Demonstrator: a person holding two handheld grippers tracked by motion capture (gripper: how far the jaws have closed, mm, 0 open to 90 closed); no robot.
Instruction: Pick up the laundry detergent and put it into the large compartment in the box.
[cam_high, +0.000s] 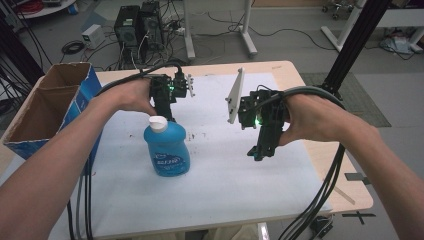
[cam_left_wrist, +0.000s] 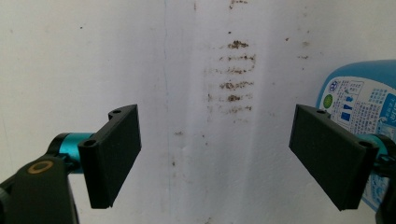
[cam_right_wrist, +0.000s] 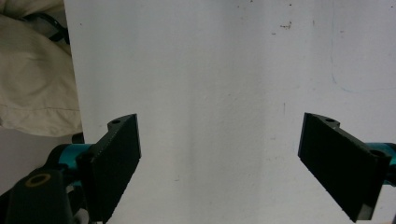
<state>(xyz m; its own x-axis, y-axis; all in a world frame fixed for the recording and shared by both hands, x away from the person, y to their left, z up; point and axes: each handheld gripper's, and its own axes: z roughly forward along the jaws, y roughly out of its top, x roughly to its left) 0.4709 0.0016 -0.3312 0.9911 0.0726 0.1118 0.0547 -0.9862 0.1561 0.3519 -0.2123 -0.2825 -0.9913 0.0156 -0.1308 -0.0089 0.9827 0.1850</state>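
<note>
Blue bottle w/ white cap stands upright on the white sheet covering the surface, left of centre. Left hand-held gripper sits just behind the bottle, near the cap, pointing down; in the left gripper view its jaws are wide apart w/ nothing between them, bottle beside the right-hand jaw, brown smudges on the sheet ahead. Right hand-held gripper hovers over the sheet right of centre, well apart from the bottle, also tilted down; in the right gripper view jaws wide open, empty, bare sheet below and beige cloth at the sheet's edge. Open cardboard box at the surface's left edge.
</note>
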